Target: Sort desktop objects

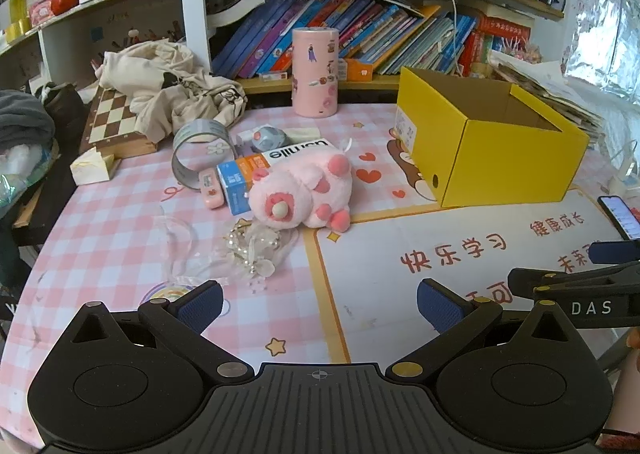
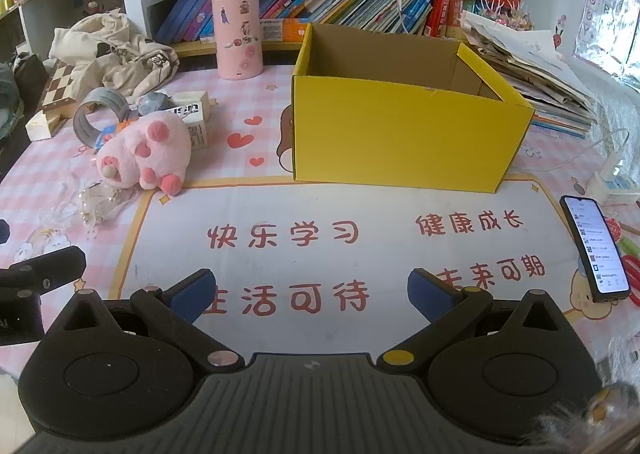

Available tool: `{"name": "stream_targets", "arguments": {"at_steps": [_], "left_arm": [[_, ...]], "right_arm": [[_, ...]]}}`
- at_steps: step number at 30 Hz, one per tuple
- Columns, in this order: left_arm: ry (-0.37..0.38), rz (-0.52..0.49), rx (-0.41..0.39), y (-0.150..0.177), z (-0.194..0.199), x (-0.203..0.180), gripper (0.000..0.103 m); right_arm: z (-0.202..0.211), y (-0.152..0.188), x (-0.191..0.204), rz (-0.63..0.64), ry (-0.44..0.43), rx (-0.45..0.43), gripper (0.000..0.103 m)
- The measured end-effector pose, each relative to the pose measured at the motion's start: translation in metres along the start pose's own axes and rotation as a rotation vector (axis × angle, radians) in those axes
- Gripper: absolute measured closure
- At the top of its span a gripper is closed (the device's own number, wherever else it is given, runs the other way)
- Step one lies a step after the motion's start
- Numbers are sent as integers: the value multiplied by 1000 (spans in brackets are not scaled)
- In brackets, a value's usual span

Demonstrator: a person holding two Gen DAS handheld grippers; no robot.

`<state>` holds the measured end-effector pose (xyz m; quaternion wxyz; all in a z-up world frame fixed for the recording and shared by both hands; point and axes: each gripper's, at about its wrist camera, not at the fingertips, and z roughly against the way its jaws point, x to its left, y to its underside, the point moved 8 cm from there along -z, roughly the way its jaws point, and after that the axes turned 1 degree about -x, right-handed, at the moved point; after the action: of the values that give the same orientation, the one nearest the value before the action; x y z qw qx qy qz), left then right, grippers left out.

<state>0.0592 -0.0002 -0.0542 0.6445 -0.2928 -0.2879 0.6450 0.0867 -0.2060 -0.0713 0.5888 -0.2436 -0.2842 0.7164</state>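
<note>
Left gripper (image 1: 319,304): jaws apart, holding nothing, hovering low over the worktop (image 1: 120,221). Clutter sits ahead and slightly left of it: grey tape ring (image 1: 199,151), small pink case (image 1: 211,189), blue-orange carton (image 1: 242,183), clear crinkly bag of beads (image 1: 256,250), soft pink plush (image 1: 304,191) lying on its side, long axis roughly left-right. Left gripper is the nearer one to this pile. Yellow cardboard box (image 2: 404,125), open top, rigid, stands right of the plush; what shows of its inside is bare. Right gripper (image 2: 312,292): jaws apart, holding nothing, box straight ahead.
</note>
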Motion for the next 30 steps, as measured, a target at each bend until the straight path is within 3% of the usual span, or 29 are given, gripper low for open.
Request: {"name": "stream_targets", "arguments": {"at_steps": [30], "left_arm": [[-3, -8, 15, -1, -4, 7, 0]], "right_arm": [[-3, -1, 3, -8, -5, 6, 0]]}}
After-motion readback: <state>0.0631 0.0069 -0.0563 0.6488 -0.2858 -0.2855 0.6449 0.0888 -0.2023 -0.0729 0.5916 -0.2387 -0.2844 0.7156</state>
